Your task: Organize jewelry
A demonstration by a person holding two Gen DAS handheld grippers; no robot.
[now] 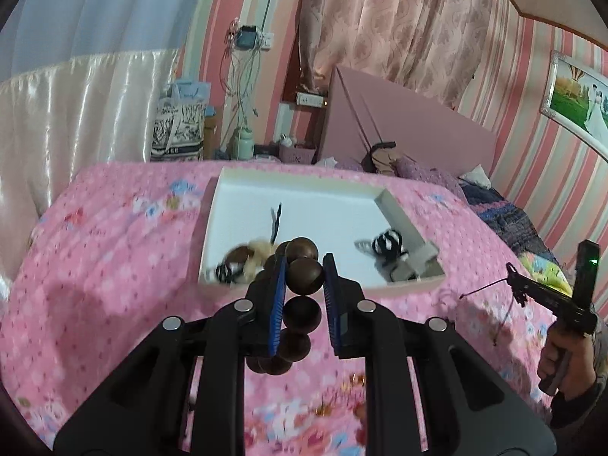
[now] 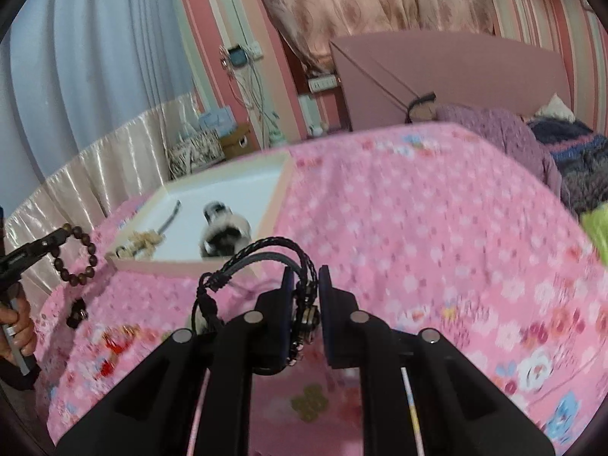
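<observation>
Where left view blurs, bracelet (image 2: 76,254) (beaded) shows.

The pink bedspread (image 2: 418,228) lies bare and open right of the white tray (image 1: 410,285). Inside the tray, hair ties (image 1: 387,245) crowd its right wall and a beige clip (image 1: 254,252) its near-left corner, leaving the middle floor free.

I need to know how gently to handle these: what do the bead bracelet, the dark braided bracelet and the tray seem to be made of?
Bead bracelet: probably wood, round dark brown beads with a dull satin sheen.
Braided bracelet: looks like black plaited leather or cord, matte, with a metallic clasp.
Tray: likely cardboard, thin, flat, matte white walls with a pale outer edge.
</observation>
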